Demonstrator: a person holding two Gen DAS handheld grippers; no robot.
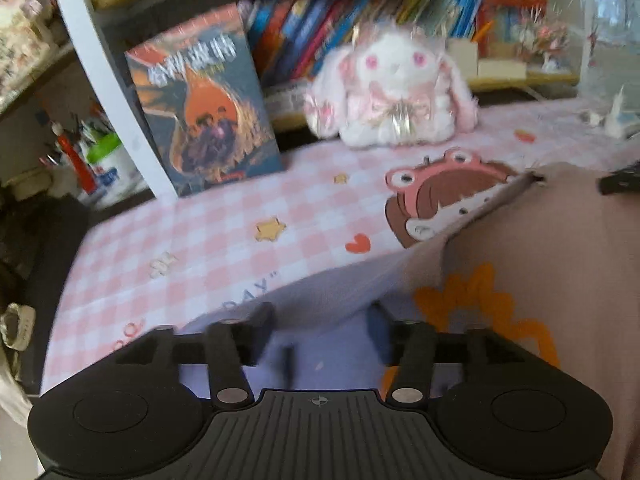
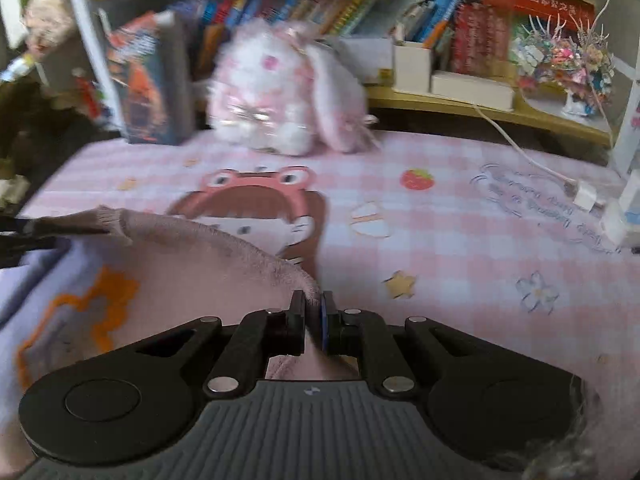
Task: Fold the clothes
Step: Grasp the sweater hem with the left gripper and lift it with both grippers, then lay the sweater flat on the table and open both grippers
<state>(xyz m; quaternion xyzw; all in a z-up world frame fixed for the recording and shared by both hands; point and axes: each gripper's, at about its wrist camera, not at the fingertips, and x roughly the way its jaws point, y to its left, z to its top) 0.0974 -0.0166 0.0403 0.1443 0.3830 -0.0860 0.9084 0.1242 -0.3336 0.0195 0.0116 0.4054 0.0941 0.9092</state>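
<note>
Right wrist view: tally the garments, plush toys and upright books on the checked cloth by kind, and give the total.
Pink garment: 1
Plush rabbit: 1
Upright book: 1
Total: 3

- Pink checked tablecloth [image 2: 460, 240] with cartoon girl print [image 2: 260, 208].
- Plush rabbit [image 1: 394, 92] at rear, beside upright book [image 1: 208, 116].
- Bookshelf [image 1: 360, 12] behind.
- White cable [image 2: 520, 148] with plug [image 2: 586, 196].

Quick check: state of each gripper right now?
Left gripper: open, holding nothing.
Right gripper: shut on the pink garment edge.
</note>
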